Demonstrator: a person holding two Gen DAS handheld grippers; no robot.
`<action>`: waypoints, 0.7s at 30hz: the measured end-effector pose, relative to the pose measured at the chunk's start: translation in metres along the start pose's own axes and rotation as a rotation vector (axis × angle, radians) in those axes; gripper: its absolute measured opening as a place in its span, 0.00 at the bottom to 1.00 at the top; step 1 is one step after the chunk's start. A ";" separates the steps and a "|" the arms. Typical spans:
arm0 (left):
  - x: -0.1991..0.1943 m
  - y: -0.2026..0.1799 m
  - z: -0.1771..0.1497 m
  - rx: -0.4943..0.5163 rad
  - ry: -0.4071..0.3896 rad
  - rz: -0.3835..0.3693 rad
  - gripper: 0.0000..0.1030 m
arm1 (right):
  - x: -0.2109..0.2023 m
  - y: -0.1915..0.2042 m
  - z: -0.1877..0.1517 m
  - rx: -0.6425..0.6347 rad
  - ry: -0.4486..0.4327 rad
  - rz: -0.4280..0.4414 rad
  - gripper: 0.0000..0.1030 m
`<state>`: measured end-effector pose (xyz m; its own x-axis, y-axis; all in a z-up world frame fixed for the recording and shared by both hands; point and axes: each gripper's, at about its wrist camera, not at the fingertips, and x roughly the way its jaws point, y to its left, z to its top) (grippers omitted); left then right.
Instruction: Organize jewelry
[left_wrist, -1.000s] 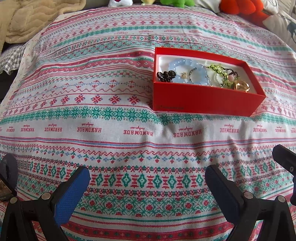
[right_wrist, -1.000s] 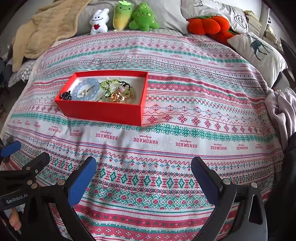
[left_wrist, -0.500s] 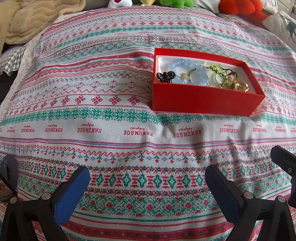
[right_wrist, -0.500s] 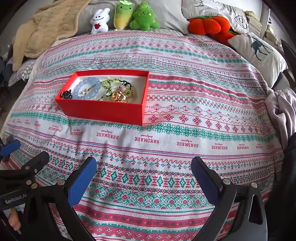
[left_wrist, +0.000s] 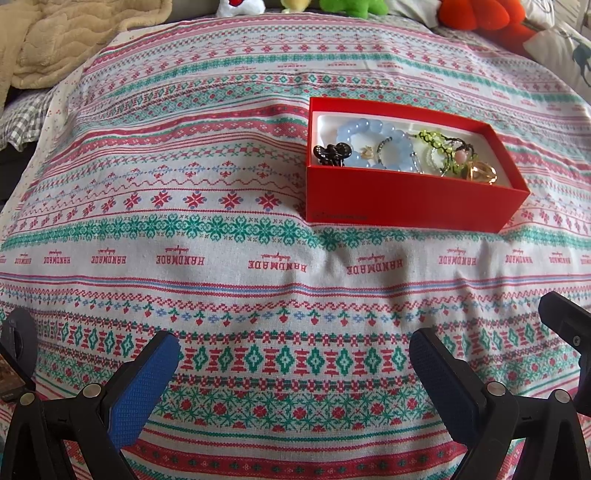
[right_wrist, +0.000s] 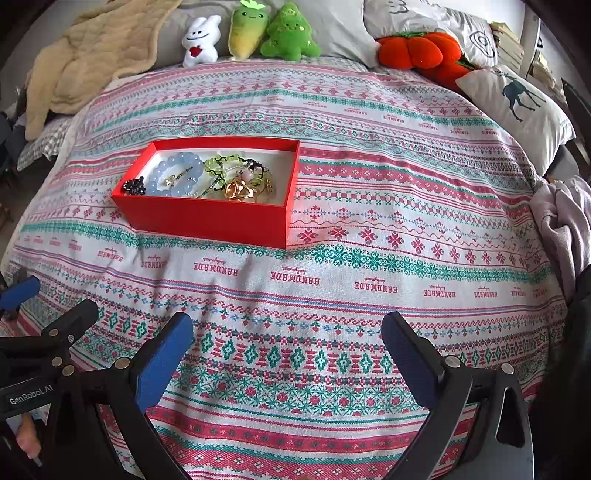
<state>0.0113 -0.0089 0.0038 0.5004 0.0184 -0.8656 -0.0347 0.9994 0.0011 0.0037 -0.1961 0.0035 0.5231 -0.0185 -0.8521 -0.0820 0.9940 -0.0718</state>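
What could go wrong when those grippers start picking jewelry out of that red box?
1. The pieces lie heaped together in the red box: the green beaded strand overlaps the gold piece, so lifting one may drag others out.
2. The box sits on a soft, wrinkled bedspread; a nudge could tip or slide it.
3. Both the left gripper and right gripper are wide open with broad pads, so small items like the dark clip might slip.
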 end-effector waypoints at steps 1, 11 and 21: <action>0.000 0.000 0.000 0.000 0.000 0.000 0.99 | 0.000 0.000 0.000 0.000 0.000 0.000 1.00; 0.000 0.003 0.001 -0.006 0.000 0.006 0.99 | 0.001 0.001 -0.001 0.000 0.002 0.000 1.00; 0.003 0.005 0.000 -0.018 0.009 0.005 0.99 | 0.001 0.007 -0.003 -0.008 -0.002 -0.005 1.00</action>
<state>0.0129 -0.0041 0.0014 0.4928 0.0231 -0.8698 -0.0528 0.9986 -0.0034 0.0011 -0.1898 0.0010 0.5249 -0.0229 -0.8509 -0.0863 0.9931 -0.0799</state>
